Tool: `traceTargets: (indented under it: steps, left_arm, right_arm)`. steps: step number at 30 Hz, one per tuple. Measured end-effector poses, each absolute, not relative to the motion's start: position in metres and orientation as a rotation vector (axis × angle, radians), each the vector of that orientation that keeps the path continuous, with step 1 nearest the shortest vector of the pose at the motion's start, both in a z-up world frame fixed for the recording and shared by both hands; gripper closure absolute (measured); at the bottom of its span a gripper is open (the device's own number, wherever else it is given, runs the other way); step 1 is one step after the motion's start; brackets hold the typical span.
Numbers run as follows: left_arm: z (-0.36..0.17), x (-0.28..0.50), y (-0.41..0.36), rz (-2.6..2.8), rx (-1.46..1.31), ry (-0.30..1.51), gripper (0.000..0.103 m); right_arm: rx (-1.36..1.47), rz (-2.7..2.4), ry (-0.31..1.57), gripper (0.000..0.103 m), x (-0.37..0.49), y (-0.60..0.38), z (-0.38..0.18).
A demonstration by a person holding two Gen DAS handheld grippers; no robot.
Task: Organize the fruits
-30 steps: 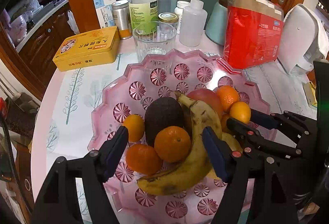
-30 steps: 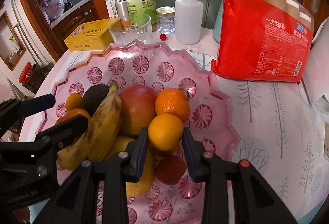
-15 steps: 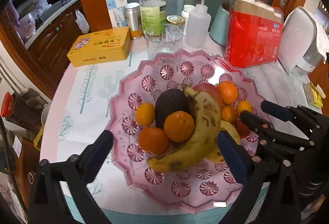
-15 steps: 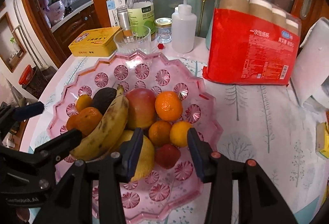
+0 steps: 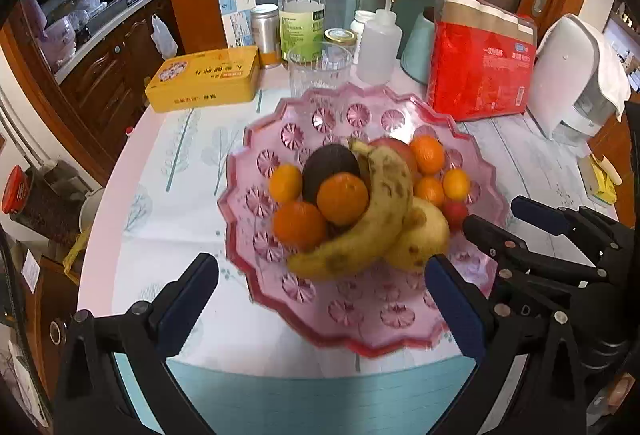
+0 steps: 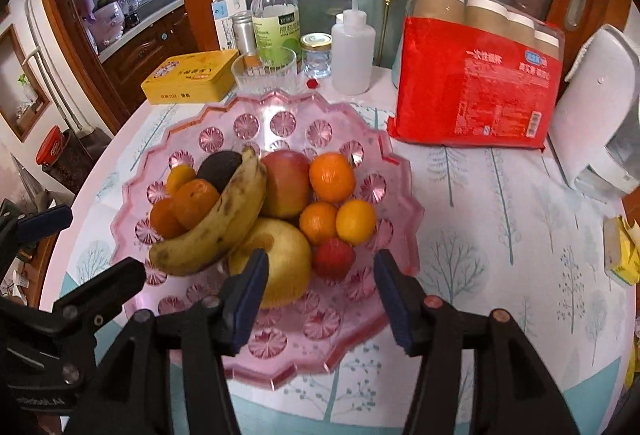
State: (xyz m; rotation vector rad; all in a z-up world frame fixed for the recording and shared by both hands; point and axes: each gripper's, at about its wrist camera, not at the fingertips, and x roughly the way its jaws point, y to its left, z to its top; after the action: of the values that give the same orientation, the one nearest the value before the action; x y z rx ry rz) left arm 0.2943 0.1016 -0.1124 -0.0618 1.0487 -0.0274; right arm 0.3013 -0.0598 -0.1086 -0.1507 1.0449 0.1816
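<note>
A pink scalloped fruit bowl [image 5: 360, 323] [image 6: 340, 335] stands on the table. It holds a spotted banana [image 5: 372, 219] [image 6: 218, 223], several oranges [image 5: 342, 199] [image 6: 332, 177], a dark avocado [image 5: 330, 165] [image 6: 220, 165], a red apple [image 6: 286, 181], a yellow pear [image 6: 286, 265] and a small red fruit [image 6: 334, 261]. My left gripper [image 5: 320, 303] is open and empty, held back above the bowl's near rim. My right gripper [image 6: 320, 299] is open and empty, above the near rim by the pear and the red fruit.
Behind the bowl stand a glass [image 5: 320, 69], a yellow tin [image 5: 204, 79], a bottle [image 5: 302, 15], a white squeeze bottle [image 5: 378, 47], a red pack of paper cups [image 6: 476, 79] and a white appliance [image 6: 600, 115]. The table's front edge is close below both grippers.
My right gripper let go of the small orange, which now lies in the bowl, and opened. Both grippers opened wider and drew back and up from the fruit.
</note>
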Motion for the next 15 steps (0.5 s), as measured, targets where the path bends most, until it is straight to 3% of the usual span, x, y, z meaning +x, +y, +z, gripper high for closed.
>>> traceTargets:
  steps: [6,15]
  left_arm:
    - [-0.108,0.264,0.093,-0.049,-0.061,1.055,0.0]
    - [-0.09,0.201,0.066,-0.142,-0.024,1.051,0.0]
  right_arm:
    - [-0.111,0.151,1.052,0.044,0.268,-0.07,-0.106]
    - [-0.053,0.059,1.034,0.033,0.182,-0.098,-0.087]
